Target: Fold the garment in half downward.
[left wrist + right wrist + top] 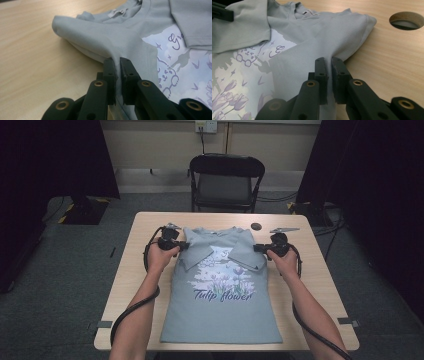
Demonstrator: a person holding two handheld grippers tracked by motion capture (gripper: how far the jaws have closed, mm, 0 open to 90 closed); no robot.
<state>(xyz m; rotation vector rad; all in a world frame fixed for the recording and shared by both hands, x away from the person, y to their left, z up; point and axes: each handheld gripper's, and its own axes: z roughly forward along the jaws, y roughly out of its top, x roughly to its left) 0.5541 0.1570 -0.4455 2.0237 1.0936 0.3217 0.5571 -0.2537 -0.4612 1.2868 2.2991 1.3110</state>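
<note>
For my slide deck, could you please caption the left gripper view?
Left gripper shut on a pinched fold of the grey T-shirt at its shoulder, above the wooden table.

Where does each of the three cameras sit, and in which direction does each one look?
High view: fixed above the person's side, looking forward and down on the table; both forearms, the left gripper and the right gripper show.
Left gripper view: rides on the left gripper, looking along its black jaws, shut on a fold of the grey T-shirt.
Right gripper view: rides on the right gripper, jaws shut on the shirt's other side; a round hole in the tabletop lies beyond.
Shared: both gripper views show the neckline and purple print.
</note>
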